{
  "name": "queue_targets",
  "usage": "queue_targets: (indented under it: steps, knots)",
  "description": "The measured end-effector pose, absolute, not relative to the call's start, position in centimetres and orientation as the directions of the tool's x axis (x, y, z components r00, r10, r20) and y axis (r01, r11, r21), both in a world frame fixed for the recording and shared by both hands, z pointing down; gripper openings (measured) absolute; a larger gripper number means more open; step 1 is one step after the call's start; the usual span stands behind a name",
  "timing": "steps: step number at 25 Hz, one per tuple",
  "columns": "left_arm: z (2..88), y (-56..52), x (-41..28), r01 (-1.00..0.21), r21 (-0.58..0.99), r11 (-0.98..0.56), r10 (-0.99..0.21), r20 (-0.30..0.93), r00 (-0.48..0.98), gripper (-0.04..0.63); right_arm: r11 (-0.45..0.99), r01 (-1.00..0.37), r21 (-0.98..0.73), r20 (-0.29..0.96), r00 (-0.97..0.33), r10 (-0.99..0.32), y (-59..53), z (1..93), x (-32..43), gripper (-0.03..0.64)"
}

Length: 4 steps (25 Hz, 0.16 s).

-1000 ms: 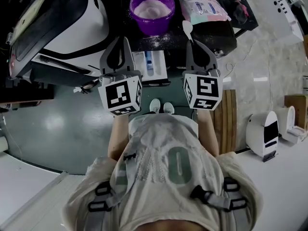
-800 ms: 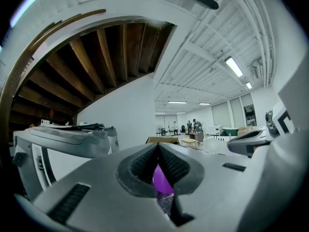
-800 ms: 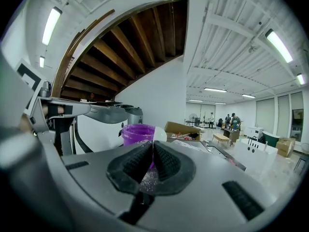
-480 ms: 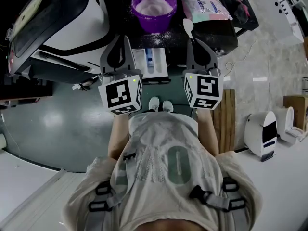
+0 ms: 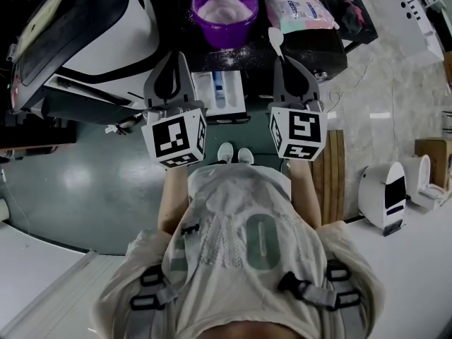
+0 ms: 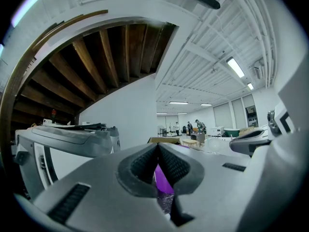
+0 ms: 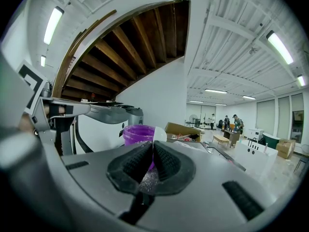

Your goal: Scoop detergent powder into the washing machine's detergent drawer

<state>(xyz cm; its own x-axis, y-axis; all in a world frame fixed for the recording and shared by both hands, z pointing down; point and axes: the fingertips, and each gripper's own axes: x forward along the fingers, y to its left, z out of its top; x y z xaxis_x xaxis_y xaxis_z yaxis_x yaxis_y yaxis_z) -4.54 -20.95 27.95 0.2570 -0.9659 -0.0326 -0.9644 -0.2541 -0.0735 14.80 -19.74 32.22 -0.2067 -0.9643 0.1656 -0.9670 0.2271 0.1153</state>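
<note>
Since half a second ago the left hand-held gripper (image 6: 158, 150) has edged a touch to the left, while the right hand-held gripper (image 7: 152, 148) holds the same spot. The left gripper's jaws are pressed together with nothing between them; only a sliver of purple shows through the gap lower down. The right gripper's jaws are closed on the handle of a white spoon (image 5: 275, 39), whose bowl sticks out past the tips over a dark top (image 5: 314, 51). Whether the spoon carries powder cannot be told. On that dark top stands a purple bowl (image 5: 226, 37) filled with pale detergent powder, to the left of the spoon and apart from it. Loose powder (image 5: 236, 56) is scattered on the top in front of the bowl. A soft printed pack (image 5: 296, 9) lies to the right of the bowl. The detergent drawer (image 5: 203, 94) is pulled out from under the top's edge, open, with white compartments and a blue insert. In the head view it lies between the two grippers, closer to the left one. A white-and-black machine (image 5: 99, 34) stands at the left. The person's white shoes (image 5: 236, 155) are on the grey-green floor (image 5: 85, 182) below the drawer.
</note>
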Motion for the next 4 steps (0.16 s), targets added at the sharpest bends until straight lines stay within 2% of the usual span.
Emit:
queue_targets:
  steps: [4]
  knots:
    - [27.96,-20.92,-4.57,-0.964,-0.07,-0.255,-0.966,-0.033,0.258,0.02,0.23,-0.966,0.12,0.163,-0.209,-0.964,-19.75,32.08,14.61,0.011]
